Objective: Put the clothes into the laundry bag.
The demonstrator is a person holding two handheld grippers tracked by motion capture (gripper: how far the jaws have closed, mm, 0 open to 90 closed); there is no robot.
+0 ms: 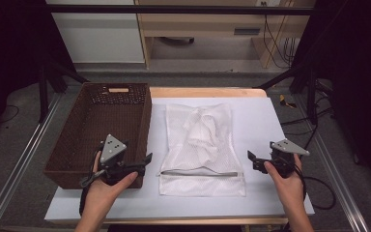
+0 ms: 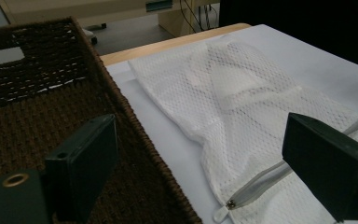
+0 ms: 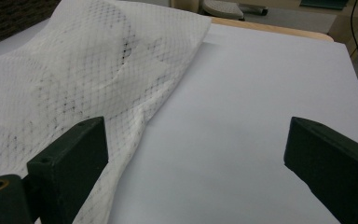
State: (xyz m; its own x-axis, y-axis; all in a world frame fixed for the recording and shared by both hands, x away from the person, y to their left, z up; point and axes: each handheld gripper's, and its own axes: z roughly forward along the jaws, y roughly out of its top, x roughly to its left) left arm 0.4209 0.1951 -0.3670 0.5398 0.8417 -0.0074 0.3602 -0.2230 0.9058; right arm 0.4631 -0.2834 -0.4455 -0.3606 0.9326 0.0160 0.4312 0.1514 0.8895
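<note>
Holding both grippers spread wide and empty, you've got the left gripper (image 1: 146,161) over the near right corner of the brown wicker basket (image 1: 77,140), jaws pointing at the white mesh laundry bag (image 1: 200,145). Your right gripper (image 1: 251,160) hovers over bare white tabletop (image 1: 265,121) just beside the bag's right edge. The bag lies flat between them, touching neither, its grey zipper (image 2: 265,179) along the near end, something white bundled inside.
</note>
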